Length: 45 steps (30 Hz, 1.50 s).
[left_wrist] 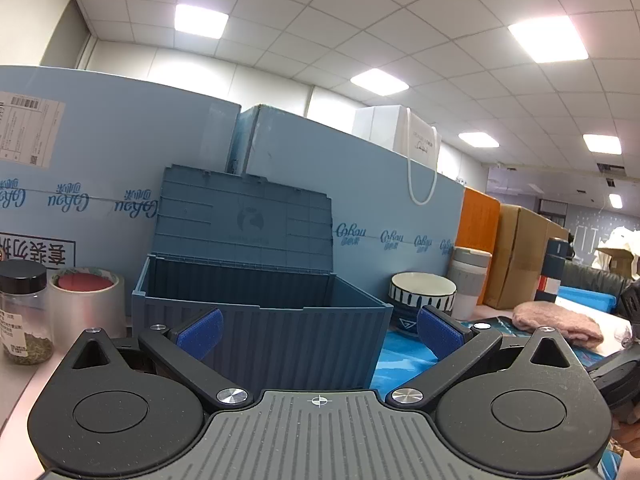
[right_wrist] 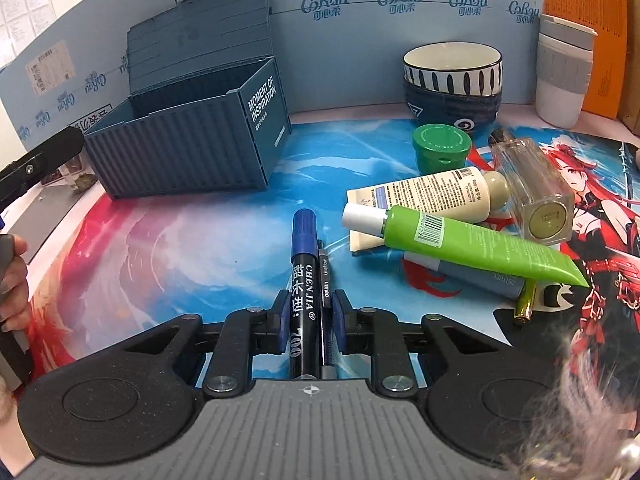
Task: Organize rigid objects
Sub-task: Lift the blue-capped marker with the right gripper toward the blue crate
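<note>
A blue container-style box (right_wrist: 192, 152) stands open with its lid up; it also shows in the left wrist view (left_wrist: 264, 336). My right gripper (right_wrist: 310, 312) is shut on a black marker with a blue cap (right_wrist: 304, 276) and a thinner grey pen (right_wrist: 325, 296), held side by side above the mat. My left gripper (left_wrist: 318, 334) is open and empty, just in front of the box. To the right lie a green tube (right_wrist: 472, 244), a cream tube (right_wrist: 432, 196), a green-lidded jar (right_wrist: 440, 148) and a clear bottle (right_wrist: 532, 192).
Stacked bowls (right_wrist: 452, 80) and a white cup (right_wrist: 562, 72) stand at the back right. A spice jar (left_wrist: 24, 312) and a tape roll (left_wrist: 86, 304) stand left of the box. Blue cartons (left_wrist: 120, 160) wall the back. A pink cloth (left_wrist: 558, 322) lies right.
</note>
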### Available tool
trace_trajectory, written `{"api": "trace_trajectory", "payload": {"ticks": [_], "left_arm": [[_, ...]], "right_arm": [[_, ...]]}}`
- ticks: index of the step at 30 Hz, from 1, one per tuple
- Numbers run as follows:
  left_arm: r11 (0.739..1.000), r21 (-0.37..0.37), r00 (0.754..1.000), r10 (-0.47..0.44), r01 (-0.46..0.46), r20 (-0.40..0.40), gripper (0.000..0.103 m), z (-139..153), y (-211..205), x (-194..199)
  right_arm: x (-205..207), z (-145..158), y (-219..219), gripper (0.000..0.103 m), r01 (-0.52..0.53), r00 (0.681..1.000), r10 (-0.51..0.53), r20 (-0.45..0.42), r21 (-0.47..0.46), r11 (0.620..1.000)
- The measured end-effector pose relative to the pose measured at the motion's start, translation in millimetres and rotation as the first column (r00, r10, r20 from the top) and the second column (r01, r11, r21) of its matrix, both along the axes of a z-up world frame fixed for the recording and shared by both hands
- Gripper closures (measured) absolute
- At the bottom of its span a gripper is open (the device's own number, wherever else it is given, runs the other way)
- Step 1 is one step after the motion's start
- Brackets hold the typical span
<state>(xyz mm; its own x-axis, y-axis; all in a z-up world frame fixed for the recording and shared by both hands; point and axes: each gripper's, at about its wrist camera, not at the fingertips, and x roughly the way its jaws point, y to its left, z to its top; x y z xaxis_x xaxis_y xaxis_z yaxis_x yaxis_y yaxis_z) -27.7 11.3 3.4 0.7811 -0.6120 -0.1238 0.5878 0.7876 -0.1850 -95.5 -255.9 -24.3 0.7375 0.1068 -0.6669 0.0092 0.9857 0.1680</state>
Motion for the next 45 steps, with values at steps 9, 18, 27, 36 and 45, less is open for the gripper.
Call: {"api": "trace_trajectory", "payload": {"ticks": [9,18,27,36,45], "left_arm": [[1.000,0.004,1.000,0.000,0.000,-0.003,0.000,-0.6,-0.9,1.1],[1.000,0.000,1.000,0.000,0.000,-0.008,0.000,-0.8,-0.3,2.1],[1.000,-0.002,1.000,0.001,-0.001,-0.014,0.000,-0.7,0.4,2.9],[1.000,-0.003,1.000,-0.002,0.002,-0.018,0.000,-0.6,0.6,3.1],[1.000,0.005,1.000,-0.002,0.002,-0.029,0.000,-1.4,-1.7,5.1]], "right_arm": [[17.9,-1.2,6.2,0.063,0.028,1.000,-0.027,0.012,-0.077,0.997],[24.3,-0.2,10.2,0.087,0.025,1.000,-0.024,0.014,-0.081,0.996],[27.9,5.7,4.8,0.089,0.033,0.999,-0.033,-0.002,-0.008,0.999],[22.7,8.8,-5.9,0.091,0.053,0.998,-0.052,-0.023,0.051,0.997],[1.6,31.1,-7.6,0.091,0.056,0.995,-0.064,0.077,0.103,0.993]]}}
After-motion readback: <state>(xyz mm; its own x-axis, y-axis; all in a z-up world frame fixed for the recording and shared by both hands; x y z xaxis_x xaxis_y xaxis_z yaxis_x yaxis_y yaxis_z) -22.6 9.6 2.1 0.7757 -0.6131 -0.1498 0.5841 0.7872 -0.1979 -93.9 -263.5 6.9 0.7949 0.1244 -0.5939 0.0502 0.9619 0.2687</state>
